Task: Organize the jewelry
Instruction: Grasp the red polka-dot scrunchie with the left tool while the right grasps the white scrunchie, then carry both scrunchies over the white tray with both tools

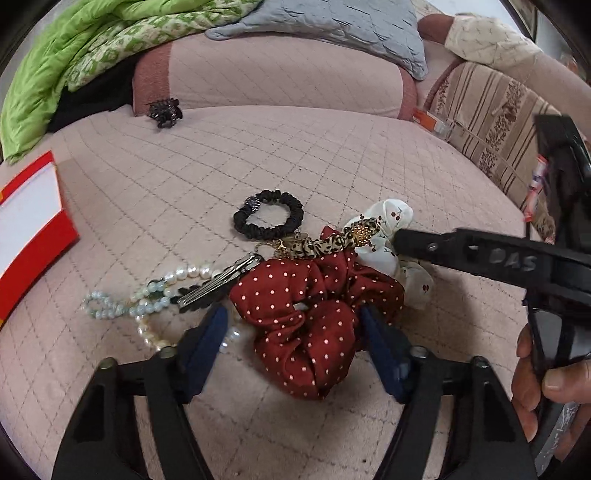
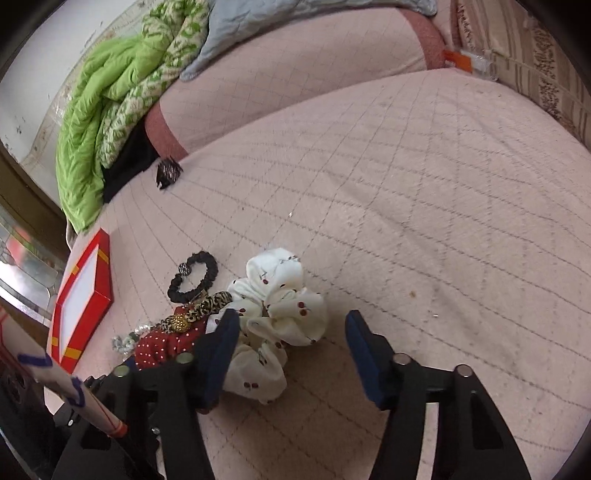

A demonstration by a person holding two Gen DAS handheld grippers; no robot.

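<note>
A red polka-dot scrunchie (image 1: 314, 314) lies on the pink quilted bed between the blue pads of my left gripper (image 1: 293, 321). The right pad touches its edge, the left pad stands clear, so the gripper is open. A white cherry-print scrunchie (image 2: 280, 295) lies between the pads of my right gripper (image 2: 291, 332), against the left pad and apart from the right one; this gripper is open too. One of its fingers (image 1: 443, 247) reaches over the white scrunchie (image 1: 391, 221). A leopard-print scrunchie (image 1: 332, 242), a black scrunchie (image 1: 269, 214), pearl bracelets (image 1: 155, 295) and a metal hair clip (image 1: 221, 282) lie close by.
A red box with a white inside (image 1: 33, 236) (image 2: 83, 299) sits at the left. A black claw clip (image 1: 164, 110) lies by the pink bolster (image 1: 280, 77). A green blanket (image 1: 55, 55) and a grey pillow (image 1: 332, 22) are behind. A person's hand (image 1: 535, 387) holds the right gripper.
</note>
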